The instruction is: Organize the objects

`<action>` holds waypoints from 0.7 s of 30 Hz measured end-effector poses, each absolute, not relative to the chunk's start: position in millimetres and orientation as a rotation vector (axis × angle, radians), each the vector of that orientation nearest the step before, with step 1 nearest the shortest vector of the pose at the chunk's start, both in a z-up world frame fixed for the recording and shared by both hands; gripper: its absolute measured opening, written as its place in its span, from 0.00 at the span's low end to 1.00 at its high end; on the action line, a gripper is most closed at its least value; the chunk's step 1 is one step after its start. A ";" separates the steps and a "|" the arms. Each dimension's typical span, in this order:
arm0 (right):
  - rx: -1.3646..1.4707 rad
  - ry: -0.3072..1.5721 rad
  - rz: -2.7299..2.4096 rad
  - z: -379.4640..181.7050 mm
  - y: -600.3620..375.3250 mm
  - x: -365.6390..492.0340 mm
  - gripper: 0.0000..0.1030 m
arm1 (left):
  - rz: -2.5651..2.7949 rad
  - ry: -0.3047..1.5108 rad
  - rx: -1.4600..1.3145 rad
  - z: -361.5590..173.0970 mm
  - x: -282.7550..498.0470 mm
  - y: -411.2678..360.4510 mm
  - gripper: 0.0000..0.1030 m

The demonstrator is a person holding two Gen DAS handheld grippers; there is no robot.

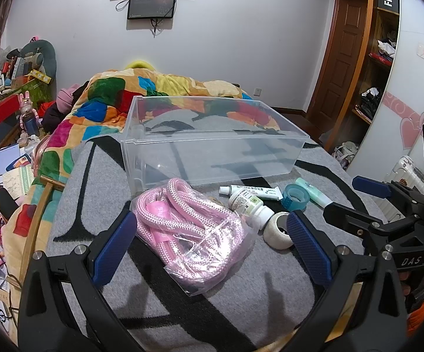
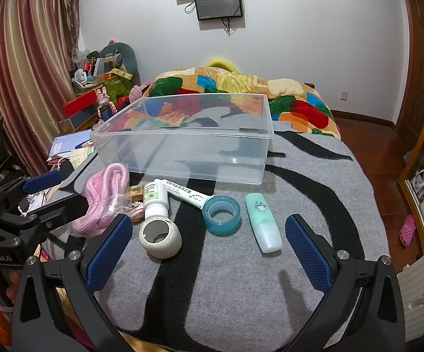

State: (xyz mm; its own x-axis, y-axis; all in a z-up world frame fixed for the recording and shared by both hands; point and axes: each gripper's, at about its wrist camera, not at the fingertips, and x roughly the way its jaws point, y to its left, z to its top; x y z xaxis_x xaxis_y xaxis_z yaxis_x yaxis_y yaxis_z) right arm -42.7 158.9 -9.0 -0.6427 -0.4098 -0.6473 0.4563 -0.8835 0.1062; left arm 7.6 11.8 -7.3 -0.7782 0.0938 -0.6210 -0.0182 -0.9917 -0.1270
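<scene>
A clear plastic bin (image 1: 212, 146) (image 2: 188, 146) sits empty on the grey and black blanket. In front of it lie a bagged pink rope (image 1: 188, 228) (image 2: 103, 202), a white pill bottle (image 1: 248, 205) (image 2: 154, 202), an ointment tube (image 1: 253, 191) (image 2: 187, 194), a blue tape roll (image 1: 295, 197) (image 2: 221, 211), a white bandage roll (image 1: 279, 230) (image 2: 160, 237) and a mint green tube (image 1: 314, 192) (image 2: 263, 223). My left gripper (image 1: 210, 246) is open, its jaws either side of the rope bag. My right gripper (image 2: 209, 252) is open and empty, just short of the tape roll.
A colourful quilt (image 1: 159, 94) (image 2: 241, 94) is piled behind the bin. Cluttered boxes and toys (image 1: 15, 94) stand left of the bed. A wardrobe (image 1: 387, 58) and wooden floor (image 2: 373, 152) lie to the right. A small brown bar (image 2: 132, 192) lies by the rope.
</scene>
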 end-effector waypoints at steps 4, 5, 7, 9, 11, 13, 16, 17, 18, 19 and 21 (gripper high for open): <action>0.958 0.089 -2.477 -9.0 157.0 -40.2 1.00 | 2.902 -0.176 -1.023 -7.1 7.2 11.7 1.00; 0.958 0.090 -2.477 -8.9 157.1 -40.4 1.00 | 2.902 -0.176 -1.024 -7.2 7.3 11.8 1.00; 0.958 0.090 -2.478 -8.9 157.0 -40.3 1.00 | 2.900 -0.177 -1.024 -7.0 7.4 11.4 1.00; 0.958 0.090 -2.477 -8.8 157.3 -40.7 1.00 | 2.899 -0.177 -1.025 -6.7 7.1 11.0 1.00; 0.958 0.091 -2.477 -8.8 156.8 -40.3 1.00 | 2.897 -0.177 -1.026 -6.8 7.4 11.1 1.00; 0.958 0.089 -2.477 -8.8 156.5 -40.0 1.00 | 2.896 -0.178 -1.027 -7.1 7.7 11.7 1.00; 0.959 0.089 -2.477 -8.7 157.3 -40.8 1.00 | 2.894 -0.179 -1.029 -6.9 7.8 12.1 1.00; 0.959 0.090 -2.477 -8.7 157.4 -41.0 1.00 | 2.893 -0.179 -1.028 -6.9 7.8 12.0 1.00; 0.959 0.089 -2.477 -8.7 157.6 -41.0 1.00 | 2.891 -0.180 -1.028 -7.0 8.2 12.1 1.00; 0.959 0.088 -2.477 -8.8 157.4 -40.9 1.00 | 2.891 -0.180 -1.029 -6.9 8.6 12.3 1.00; 0.960 0.088 -2.477 -8.7 157.7 -41.2 1.00 | 2.890 -0.180 -1.028 -6.8 8.5 12.1 1.00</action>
